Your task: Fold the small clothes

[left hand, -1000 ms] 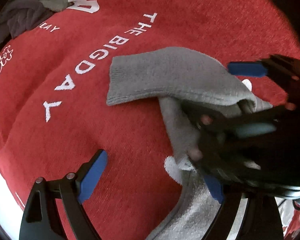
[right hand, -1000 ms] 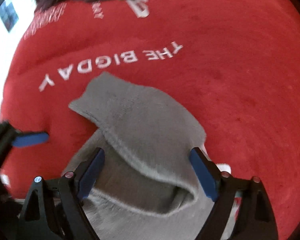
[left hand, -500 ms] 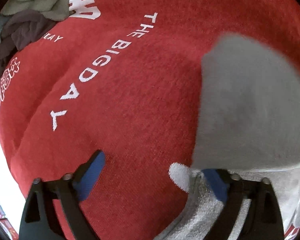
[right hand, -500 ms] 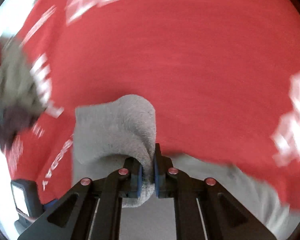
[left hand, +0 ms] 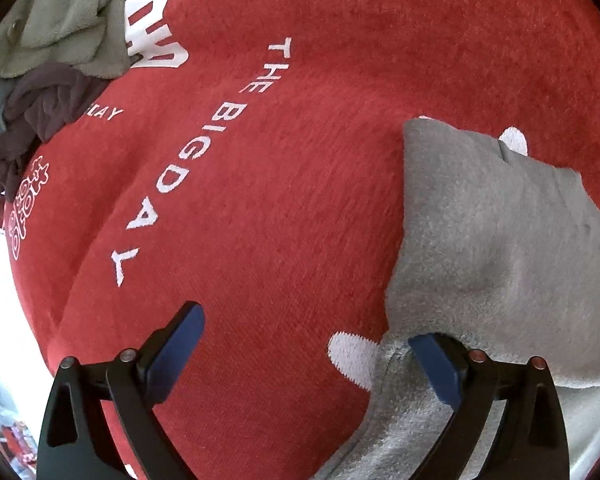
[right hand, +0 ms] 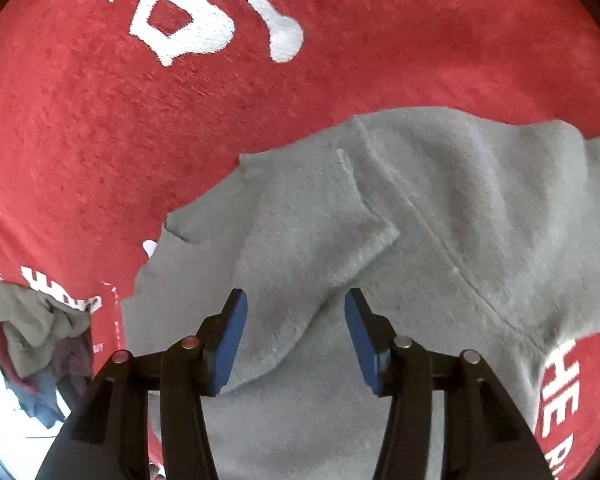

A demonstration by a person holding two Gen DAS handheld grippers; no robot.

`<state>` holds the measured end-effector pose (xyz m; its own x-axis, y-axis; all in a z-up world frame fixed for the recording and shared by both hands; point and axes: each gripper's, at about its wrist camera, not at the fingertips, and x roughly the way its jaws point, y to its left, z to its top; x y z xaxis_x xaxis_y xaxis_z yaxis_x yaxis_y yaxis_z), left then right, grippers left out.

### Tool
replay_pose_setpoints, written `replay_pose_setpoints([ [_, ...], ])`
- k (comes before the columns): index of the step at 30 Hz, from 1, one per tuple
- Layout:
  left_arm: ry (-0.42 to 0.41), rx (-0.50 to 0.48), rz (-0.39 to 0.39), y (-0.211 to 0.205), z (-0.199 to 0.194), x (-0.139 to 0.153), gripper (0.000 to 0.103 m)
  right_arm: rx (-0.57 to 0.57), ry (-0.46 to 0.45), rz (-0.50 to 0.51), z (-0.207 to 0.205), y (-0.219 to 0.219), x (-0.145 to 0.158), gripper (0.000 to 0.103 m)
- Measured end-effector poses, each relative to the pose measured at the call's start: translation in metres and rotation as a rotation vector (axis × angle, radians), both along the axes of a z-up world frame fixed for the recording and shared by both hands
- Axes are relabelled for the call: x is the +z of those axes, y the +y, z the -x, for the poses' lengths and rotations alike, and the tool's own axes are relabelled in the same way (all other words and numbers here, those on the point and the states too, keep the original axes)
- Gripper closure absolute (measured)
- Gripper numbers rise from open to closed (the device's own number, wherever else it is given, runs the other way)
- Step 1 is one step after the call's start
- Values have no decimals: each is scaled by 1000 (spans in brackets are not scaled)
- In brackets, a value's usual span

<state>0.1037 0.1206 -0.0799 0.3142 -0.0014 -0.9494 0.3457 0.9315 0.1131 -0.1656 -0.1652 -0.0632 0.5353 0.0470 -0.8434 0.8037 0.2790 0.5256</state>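
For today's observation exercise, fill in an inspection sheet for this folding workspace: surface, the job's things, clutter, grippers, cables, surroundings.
Surface: red cloth with white lettering, including "THE BIG DAY", covers the work area.
Job's things: grey garment lies on the red cloth, one flap folded over itself; in the left wrist view its edge drapes over the left gripper's right finger.
Clutter: pile of unfolded clothes, olive on top, dark maroon and grey-blue below, at the far left edge of the cloth.
Grippers: left gripper open, holding nothing; right gripper open, its fingers on either side of a fold of the garment, not clamped.
Cables: nothing seen.
Surroundings: bright, blurred strip beyond the cloth's left edge; details cannot be told.
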Motion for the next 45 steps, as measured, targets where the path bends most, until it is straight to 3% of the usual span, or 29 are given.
replay_pose_setpoints([
  [2,8,11,9,1,-2,1,3,-42,-33,-64,7,-12,-2,51],
  [3,10,19,17,3,-3,2,3,-70,-49,-98,5,-11,-7,77],
  [4,9,26,29,4,-5,5,3,-92,-74,-115,6,-14,-6,95],
  [8,21,37,50,10,-8,2,3,-43,-86,27,11,-12,27,95],
  [13,49,-68,41,13,1,4,3,-64,79,-37,51,-1,-13,95],
  [15,52,-123,24,16,6,10,3,-87,39,-43,62,2,-17,96],
  [18,61,-182,3,30,11,19,3,-80,79,-23,67,4,-12,94],
  [23,97,-195,120,30,-12,42,3,-53,122,-14,63,8,5,85],
  [29,243,-254,305,-27,-67,15,3,66,101,48,38,24,26,76],
  [32,323,-283,306,-51,-81,-11,5,105,73,31,27,31,27,76],
  [34,309,-296,280,-58,-82,-17,9,143,55,27,17,39,27,76],
  [35,300,-305,279,-60,-82,-16,17,168,50,26,11,43,26,76],
  [36,299,-315,284,-62,-81,-14,45,185,51,27,7,47,24,76],
  [37,311,-323,292,-64,-81,-12,62,200,53,28,4,50,23,76],
  [38,325,-323,299,-64,-81,-12,86,214,57,26,-1,53,21,76],
  [44,225,-338,343,-62,-83,17,90,209,46,2,-12,58,18,76],
  [45,198,-336,322,-60,-84,15,96,219,49,9,-12,59,19,76],
])
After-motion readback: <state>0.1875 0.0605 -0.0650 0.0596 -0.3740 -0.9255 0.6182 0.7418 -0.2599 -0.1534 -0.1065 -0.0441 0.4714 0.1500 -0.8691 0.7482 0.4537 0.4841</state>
